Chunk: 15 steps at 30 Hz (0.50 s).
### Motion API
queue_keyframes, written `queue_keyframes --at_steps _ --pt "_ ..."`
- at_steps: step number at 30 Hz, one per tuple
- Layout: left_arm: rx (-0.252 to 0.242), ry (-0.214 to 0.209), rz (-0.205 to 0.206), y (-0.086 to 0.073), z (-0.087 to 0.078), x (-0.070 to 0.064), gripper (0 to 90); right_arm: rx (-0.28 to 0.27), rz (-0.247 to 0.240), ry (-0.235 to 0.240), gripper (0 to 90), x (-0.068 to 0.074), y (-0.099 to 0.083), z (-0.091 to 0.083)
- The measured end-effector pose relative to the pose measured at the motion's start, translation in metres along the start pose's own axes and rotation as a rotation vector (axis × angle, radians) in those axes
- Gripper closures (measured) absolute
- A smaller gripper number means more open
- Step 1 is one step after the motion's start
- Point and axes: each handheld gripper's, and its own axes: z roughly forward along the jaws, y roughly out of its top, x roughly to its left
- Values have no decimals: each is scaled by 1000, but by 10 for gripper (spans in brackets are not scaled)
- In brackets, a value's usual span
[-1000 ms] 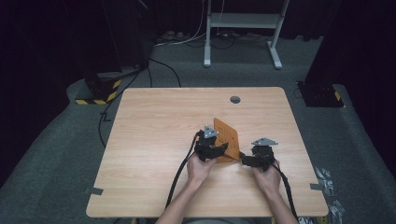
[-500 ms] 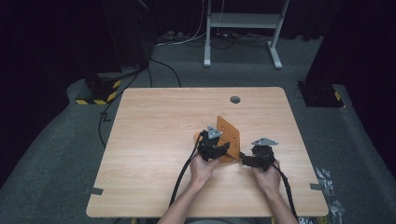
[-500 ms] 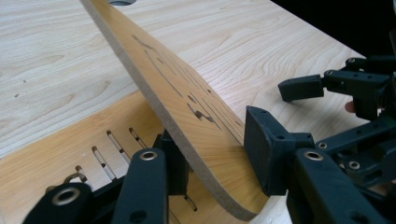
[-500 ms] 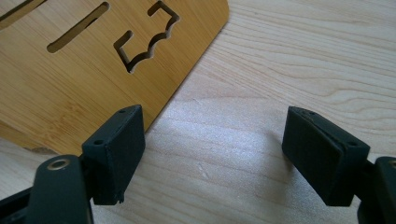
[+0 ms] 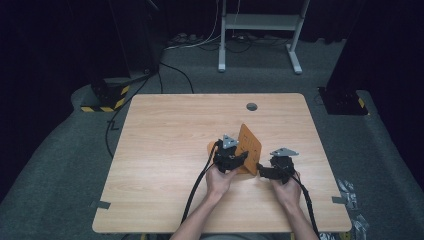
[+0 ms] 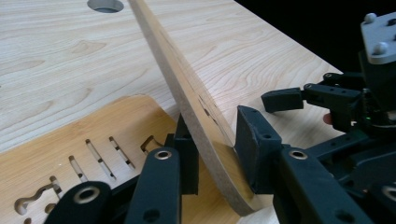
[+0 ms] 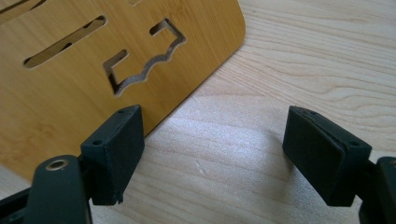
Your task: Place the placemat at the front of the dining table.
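High view showed the left hand-held gripper (image 5: 239, 159) clamping a tilted board (image 5: 249, 148); the right hand-held gripper (image 5: 264, 171), released beside it, should steady its edge.

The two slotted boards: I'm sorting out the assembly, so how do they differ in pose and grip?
The upright board stands tilted on edge; the flat board lies on the table. The left gripper straddles the upright board; no gripper holds the flat board. Both are orange-brown wood with cut slots.

A light wooden table (image 5: 165, 150) with a round hole (image 5: 251, 106) carries slotted orange-brown boards (image 5: 248, 145).
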Motion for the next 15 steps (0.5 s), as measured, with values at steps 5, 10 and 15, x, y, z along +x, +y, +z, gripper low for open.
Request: queue_keyframes --at_steps 5,10,15 --pt "-18 -30 -14 1 0 -1 723 -7 -28 -14 208 1 -1 -2" --pt "-13 -45 -6 1 0 -3 739 -8 -10 -17 207 -3 -3 -3" --pt "-27 -63 -19 2 -2 -3 761 -3 -11 -9 208 -4 -3 -4"
